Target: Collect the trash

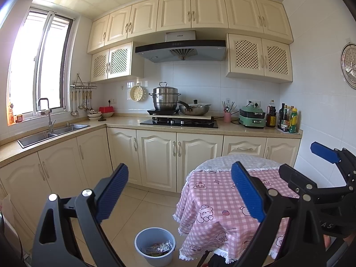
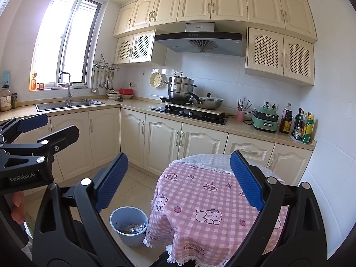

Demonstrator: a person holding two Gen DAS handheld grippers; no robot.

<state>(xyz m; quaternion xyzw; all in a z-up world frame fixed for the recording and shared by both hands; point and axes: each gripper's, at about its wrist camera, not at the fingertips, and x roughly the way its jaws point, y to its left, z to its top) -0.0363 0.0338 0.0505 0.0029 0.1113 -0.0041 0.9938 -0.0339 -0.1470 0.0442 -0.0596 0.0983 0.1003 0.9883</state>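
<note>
left tongs spread wide, empty, held high over floor | one blue bin on floor just beside table, wrappers already inside, likely kept within easy drop reach | one table, pink check cloth, top bare | right tongs wide apart, nothing gripped

Both wrist cams face stove, share table.

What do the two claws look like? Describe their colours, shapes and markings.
Both match. The left claw has black, angular, strut-like plastic arms with triangular cut-outs and silver round pivot bolts, ending in two flat fingers faced with ribbed blue pads. The right claw is the same build. The left unit's body bears white "GenRobot.AI" lettering in the right wrist view. No cables show.
</note>
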